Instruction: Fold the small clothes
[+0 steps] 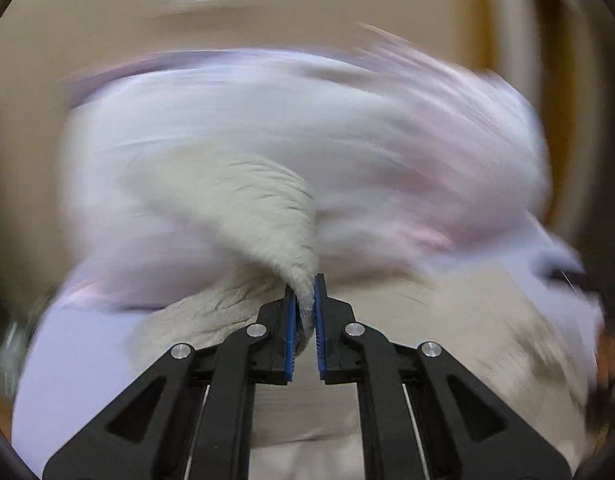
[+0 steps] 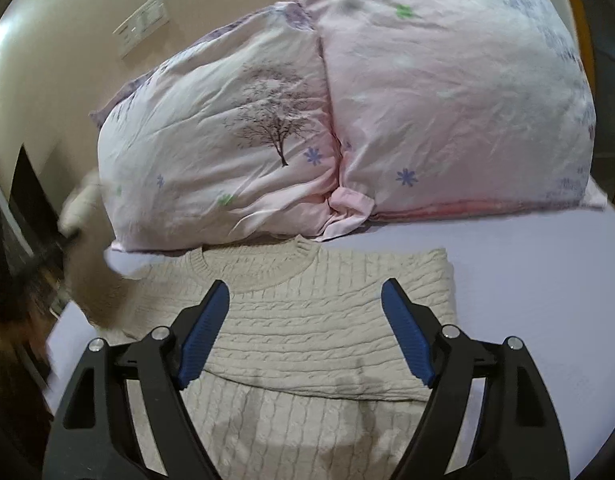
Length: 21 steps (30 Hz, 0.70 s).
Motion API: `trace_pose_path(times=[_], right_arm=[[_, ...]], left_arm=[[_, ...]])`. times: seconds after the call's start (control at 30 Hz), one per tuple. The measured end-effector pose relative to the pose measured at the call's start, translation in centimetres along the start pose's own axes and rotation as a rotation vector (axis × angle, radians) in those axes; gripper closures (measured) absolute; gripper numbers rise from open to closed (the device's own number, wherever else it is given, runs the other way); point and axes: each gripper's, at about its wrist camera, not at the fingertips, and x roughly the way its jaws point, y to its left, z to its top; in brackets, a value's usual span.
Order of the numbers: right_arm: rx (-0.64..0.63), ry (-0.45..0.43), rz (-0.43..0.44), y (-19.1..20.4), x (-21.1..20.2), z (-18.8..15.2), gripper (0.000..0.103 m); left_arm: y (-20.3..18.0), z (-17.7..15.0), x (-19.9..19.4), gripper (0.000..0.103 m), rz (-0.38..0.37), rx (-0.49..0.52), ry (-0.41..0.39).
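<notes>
Clamped tight on a fold of the cream cable-knit sweater (image 1: 263, 208), my left gripper (image 1: 305, 312) has its blue pads (image 1: 291, 320) pinching the knit to a point between them, the cloth rising in a curved ridge beyond the tips. Everything past that ridge in my left wrist view is smeared by motion blur, so I can only make out pale pink and white bedding there.

My right gripper (image 2: 305, 312) hangs released, its jaws spread wide and holding nothing, just above the sweater (image 2: 307, 320). The sweater lies flat on the lavender sheet (image 2: 527, 280), its round collar toward the pillows. One sleeve is already folded across the chest, its edge making a straight line between my right fingers. At the sweater's left edge, a blurred strip of knit is lifted off the sheet. Two pink floral pillows (image 2: 447, 92) sit just beyond the collar, the nearer one touching it. A white wall switch plate (image 2: 141, 24) sits on the wall behind the pillows.
</notes>
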Motion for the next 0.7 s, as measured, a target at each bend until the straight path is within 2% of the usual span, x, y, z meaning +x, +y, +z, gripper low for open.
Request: trace_pose_path(times=[0.07,0.1,0.17,0.23,0.3,0.33,0.37,0.43,0.53,0.57,0.6,0.63,0.7], right_arm=[[0.056,0.030,0.005,-1.1,1.0,-0.1,0.025],[0.078,0.043,-0.001,-1.8,1.3,-0.1,0.025],[0.131,0.071,-0.024,-3.6,1.3,-0.3,0.025],[0.189,0.089,-0.018,-5.5,1.0,-0.5,0.027],[0.219,0.111,-0.037,-6.7,1.1,-0.7,0.038],[0.236,0.129,-0.046,-7.3,1.5,-0.8,0.042],[0.244,0.144,-0.049,-7.6,1.8,-1.0,0.048],[0.253,0.188,-0.066,-7.8,2.7,-1.5,0.054],[0.240,0.235,-0.100,-7.6,4.1,-2.2,0.055],[0.224,0.258,-0.116,-7.4,4.8,-2.3,0.060],[0.201,0.281,-0.127,-7.1,5.5,-2.7,0.082],[0.168,0.289,-0.133,-6.5,6.1,-2.8,0.089],[0.145,0.214,-0.160,-6.1,5.8,-2.1,0.094]], left_arm=[[-7.5,-1.7,3.7,0.095,-0.067,0.189,0.088],[-10.1,-2.8,5.0,0.095,-0.104,0.249,0.143],[-11.3,-4.0,5.3,0.095,-0.156,0.240,0.192],[-9.7,-4.1,3.4,0.091,-0.179,0.179,0.163],[-5.8,-4.4,0.0,0.074,-0.163,0.070,0.097],[-3.2,-4.9,-1.9,0.061,-0.143,0.004,0.075],[-1.3,-5.5,-3.2,0.056,-0.124,-0.044,0.069],[1.9,-7.1,-5.3,0.050,-0.084,-0.128,0.087],[6.8,-10.2,-7.1,0.041,-0.015,-0.260,0.163],[8.0,-11.6,-7.9,0.038,-0.001,-0.306,0.183],[8.8,-12.7,-8.4,0.036,0.003,-0.345,0.200],[9.1,-13.8,-8.6,0.033,0.000,-0.381,0.212],[10.2,-15.8,-9.4,0.032,-0.023,-0.457,0.232]])
